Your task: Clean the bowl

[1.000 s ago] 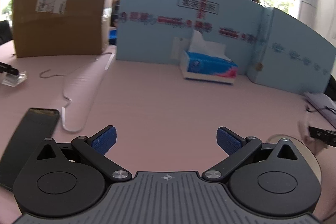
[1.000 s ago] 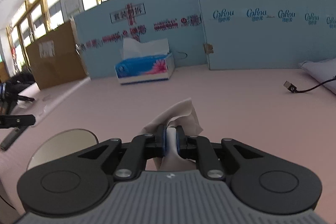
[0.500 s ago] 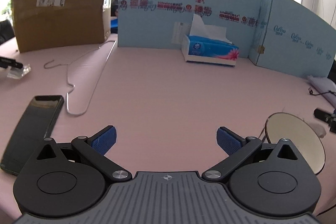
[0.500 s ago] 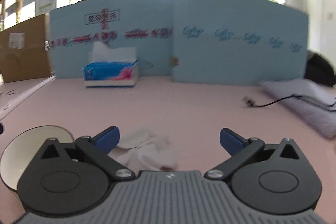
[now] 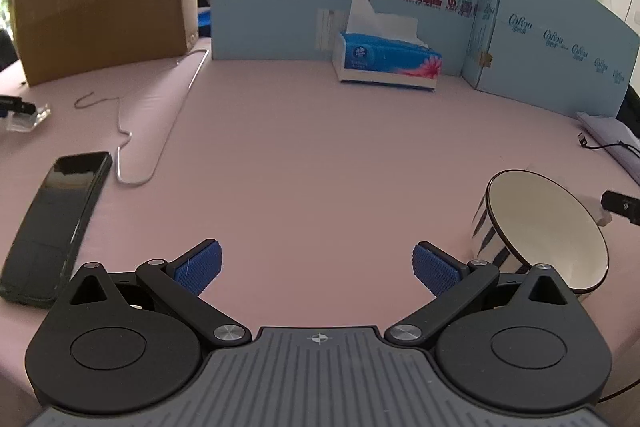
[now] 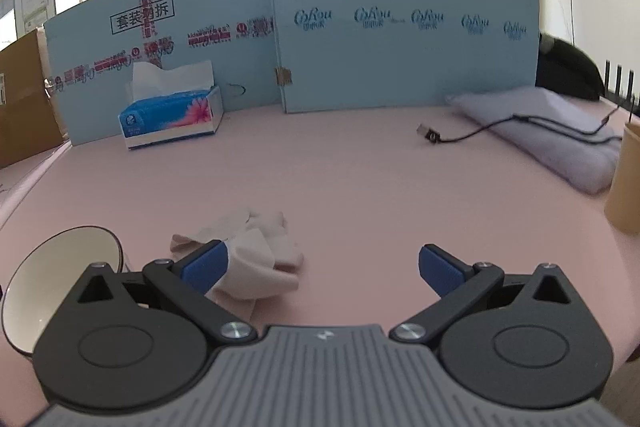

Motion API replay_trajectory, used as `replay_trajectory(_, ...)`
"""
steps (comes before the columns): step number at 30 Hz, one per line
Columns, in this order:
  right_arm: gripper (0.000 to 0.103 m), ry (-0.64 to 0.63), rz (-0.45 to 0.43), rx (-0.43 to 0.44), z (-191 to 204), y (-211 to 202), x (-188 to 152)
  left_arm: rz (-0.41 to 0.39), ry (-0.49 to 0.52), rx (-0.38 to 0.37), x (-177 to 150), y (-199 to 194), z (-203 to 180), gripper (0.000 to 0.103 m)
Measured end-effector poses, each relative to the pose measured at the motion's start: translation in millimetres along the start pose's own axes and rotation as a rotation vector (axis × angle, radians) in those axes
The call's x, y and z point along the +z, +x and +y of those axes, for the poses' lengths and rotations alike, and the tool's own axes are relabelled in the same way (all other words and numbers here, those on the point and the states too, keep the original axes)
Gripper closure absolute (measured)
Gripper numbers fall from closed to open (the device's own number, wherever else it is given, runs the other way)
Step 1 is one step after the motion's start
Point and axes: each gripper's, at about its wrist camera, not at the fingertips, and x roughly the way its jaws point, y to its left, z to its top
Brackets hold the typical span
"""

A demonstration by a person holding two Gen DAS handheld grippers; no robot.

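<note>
A white bowl [image 5: 548, 227] with a dark rim and striped outside stands on the pink table, just right of my left gripper [image 5: 318, 269]. That gripper is open with nothing between its fingers. In the right wrist view the same bowl [image 6: 44, 279] sits at the lower left. A crumpled pale tissue [image 6: 256, 255] lies on the table by the left finger of my right gripper [image 6: 322, 267], which is open wide and holds nothing.
A blue tissue box [image 5: 388, 61] stands at the back against light blue boards [image 6: 360, 39]. A cardboard box [image 5: 104, 11], wire hanger [image 5: 132, 155] and black phone [image 5: 56, 223] lie to the left. A folded grey cloth [image 6: 560, 131], cable [image 6: 460, 137] and brown cup [image 6: 626, 179] sit right.
My right gripper opened and let go of the tissue, which now lies on the table. The right view swung to the right. The left view tilted down, bringing the bowl more into sight.
</note>
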Motion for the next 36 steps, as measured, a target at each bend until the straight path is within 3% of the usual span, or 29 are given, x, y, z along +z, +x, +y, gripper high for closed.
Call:
replay_trajectory(9, 0.000, -0.023, 0.022, 0.030, 8, -9, -2, 0.031, 0.024, 0.054, -4, 0, -12, 0.000)
replay_trajectory(13, 0.000, -0.036, 0.016, 0.032, 12, -11, -3, 0.036, 0.026, 0.027, -4, -2, -14, 0.000)
replay_trajectory(36, 0.000, -0.046, 0.023, 0.032, 9, -12, -5, 0.067, 0.016, 0.027, -1, 0, -17, 0.000)
